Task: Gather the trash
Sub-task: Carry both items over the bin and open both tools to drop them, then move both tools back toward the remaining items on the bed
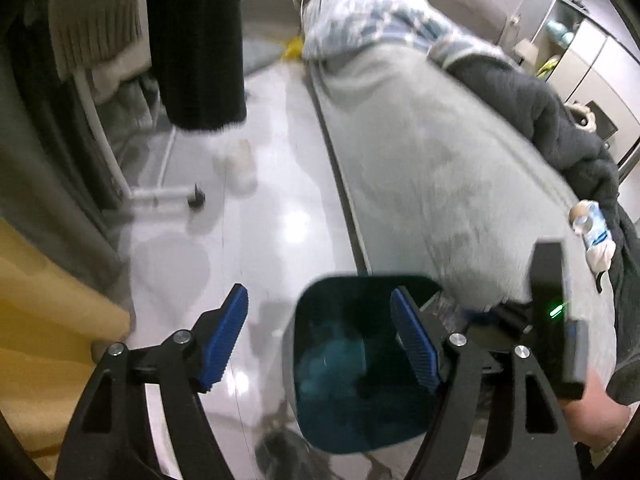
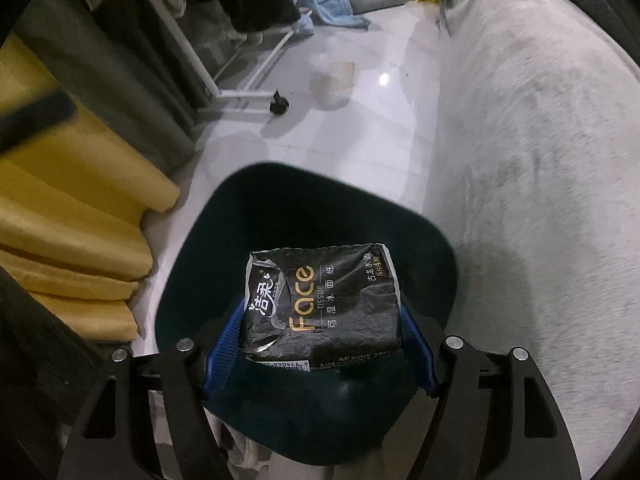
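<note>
In the right wrist view my right gripper (image 2: 320,346) is shut on a black tissue pack (image 2: 324,300) printed "Face". Both blue pads press its sides, and it hangs over the open mouth of a dark teal trash bin (image 2: 280,178) on the floor. In the left wrist view my left gripper (image 1: 320,340) stands open and holds nothing. The same bin (image 1: 316,292) lies below its right finger, with something pale and blurred inside. A small bottle with a blue label (image 1: 594,232) lies on the grey sofa (image 1: 420,160) beside a dark blanket (image 1: 560,132).
Folded yellow cushions (image 2: 72,208) lie left of the bin. A white clothes rack on castors (image 2: 256,92) carries hanging garments at the back left. A pale slipper (image 1: 240,164) sits on the glossy white floor. A person's hand (image 1: 592,408) shows at the right edge.
</note>
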Action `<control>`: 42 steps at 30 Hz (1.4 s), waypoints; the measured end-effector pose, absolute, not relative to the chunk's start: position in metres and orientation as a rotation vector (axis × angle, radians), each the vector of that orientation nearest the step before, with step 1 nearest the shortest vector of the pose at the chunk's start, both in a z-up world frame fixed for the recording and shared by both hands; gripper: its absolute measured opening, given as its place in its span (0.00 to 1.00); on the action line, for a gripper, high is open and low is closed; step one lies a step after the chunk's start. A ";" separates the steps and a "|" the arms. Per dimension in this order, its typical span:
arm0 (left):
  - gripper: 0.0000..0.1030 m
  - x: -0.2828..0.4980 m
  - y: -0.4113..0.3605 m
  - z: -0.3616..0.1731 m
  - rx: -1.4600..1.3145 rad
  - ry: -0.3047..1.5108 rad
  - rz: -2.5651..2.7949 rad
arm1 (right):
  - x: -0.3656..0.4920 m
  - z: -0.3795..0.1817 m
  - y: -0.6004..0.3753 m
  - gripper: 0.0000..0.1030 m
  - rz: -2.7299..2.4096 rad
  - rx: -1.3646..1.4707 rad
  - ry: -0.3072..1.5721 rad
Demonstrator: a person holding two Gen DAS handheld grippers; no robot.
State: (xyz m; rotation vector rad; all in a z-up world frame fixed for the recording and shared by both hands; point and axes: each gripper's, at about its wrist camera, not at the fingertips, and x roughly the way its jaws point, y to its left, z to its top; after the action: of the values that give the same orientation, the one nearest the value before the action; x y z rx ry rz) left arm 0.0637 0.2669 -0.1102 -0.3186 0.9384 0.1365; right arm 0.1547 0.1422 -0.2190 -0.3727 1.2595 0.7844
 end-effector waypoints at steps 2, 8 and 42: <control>0.75 0.062 0.264 -0.101 -0.277 0.896 0.140 | 0.152 -0.225 0.143 0.71 0.787 -0.392 1.270; 0.78 0.060 0.263 -0.086 -0.241 0.843 0.163 | 0.146 -0.236 0.146 0.78 0.784 -0.443 1.281; 0.96 0.087 0.127 0.016 -0.125 0.517 -0.065 | 0.131 -0.096 0.035 0.97 0.702 -0.313 0.857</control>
State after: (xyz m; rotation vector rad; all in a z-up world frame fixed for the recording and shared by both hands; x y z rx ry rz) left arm 0.0869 0.1268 0.0164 -0.1251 0.5173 -0.0646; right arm 0.1306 0.0347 -0.0955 -0.3133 0.8572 0.7021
